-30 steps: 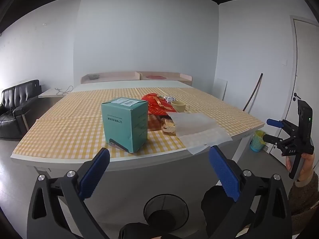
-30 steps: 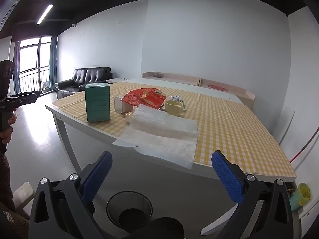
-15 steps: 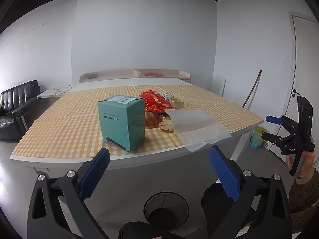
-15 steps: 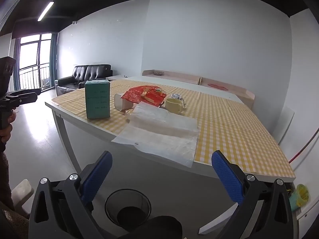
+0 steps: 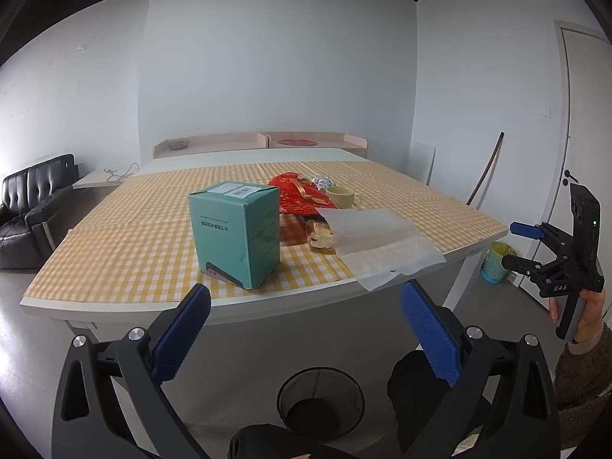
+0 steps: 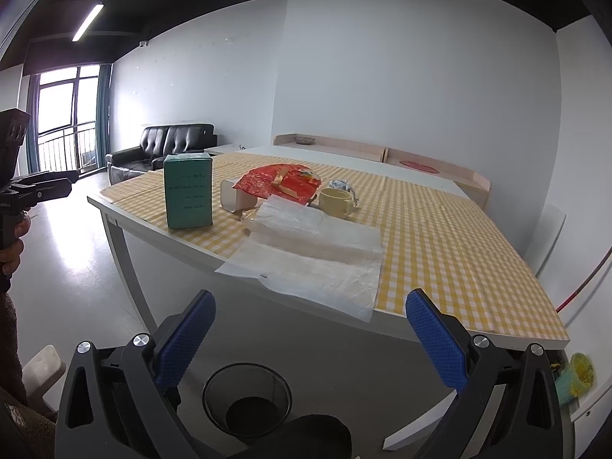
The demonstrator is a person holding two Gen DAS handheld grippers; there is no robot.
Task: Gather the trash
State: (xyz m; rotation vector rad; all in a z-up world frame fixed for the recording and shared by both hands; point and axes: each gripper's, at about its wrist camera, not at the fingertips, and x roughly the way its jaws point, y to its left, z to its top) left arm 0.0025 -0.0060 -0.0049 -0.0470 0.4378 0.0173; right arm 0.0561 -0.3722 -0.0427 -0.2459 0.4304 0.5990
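Both the left tool and right tool are held wide, empty, before a gingham-clothed bench where a square teal cardboard box and a crinkled translucent plastic sheet are laid

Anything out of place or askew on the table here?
Yes: the translucent plastic bag hangs over the near edge of the table, and a crumpled red wrapper lies among the clutter. Nothing looks spilled.
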